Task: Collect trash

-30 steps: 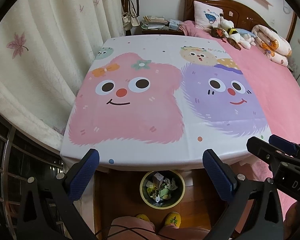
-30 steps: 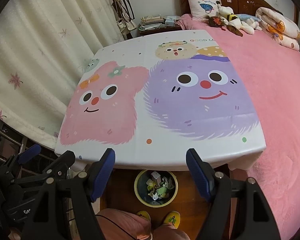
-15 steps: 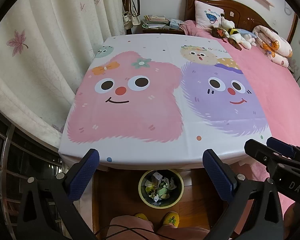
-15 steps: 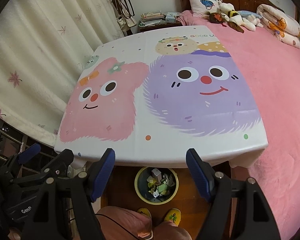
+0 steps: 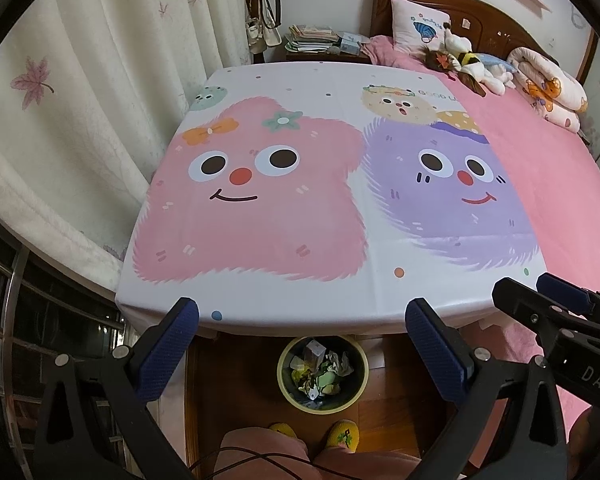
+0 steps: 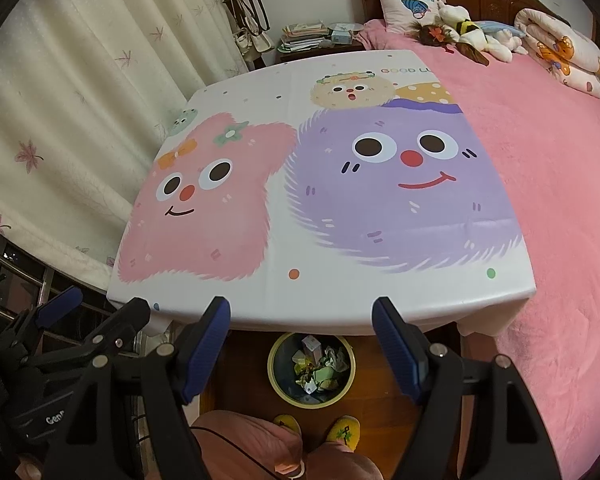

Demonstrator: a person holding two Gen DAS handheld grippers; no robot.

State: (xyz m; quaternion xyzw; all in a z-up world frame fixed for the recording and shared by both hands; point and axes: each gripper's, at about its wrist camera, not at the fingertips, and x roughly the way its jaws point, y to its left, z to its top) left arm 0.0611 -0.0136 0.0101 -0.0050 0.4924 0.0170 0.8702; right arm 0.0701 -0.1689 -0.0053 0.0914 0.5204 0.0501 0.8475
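A white cartoon sheet (image 5: 340,80) covers the left half of the bed, its pink blob face and purple blob face filling mid-frame, with bare pink blanket (image 6: 560,200) to the right. Cream curtains (image 5: 80,100) hang at upper left; a headboard (image 5: 480,12), pillow and plush toys (image 5: 468,64) sit at the top. The sheet's near edge overhangs the floor just above the trash bin (image 5: 284,372) — round, mouth facing straight up, no long axis to speak of — standing low centre on wood floor, crumpled trash (image 5: 320,372) inside. Yellow slippers (image 6: 344,432) are just below it. Left gripper (image 5: 300,340) and right gripper (image 6: 300,340) both hang spread wide, pinching nothing, the bin showing between their blue pads.
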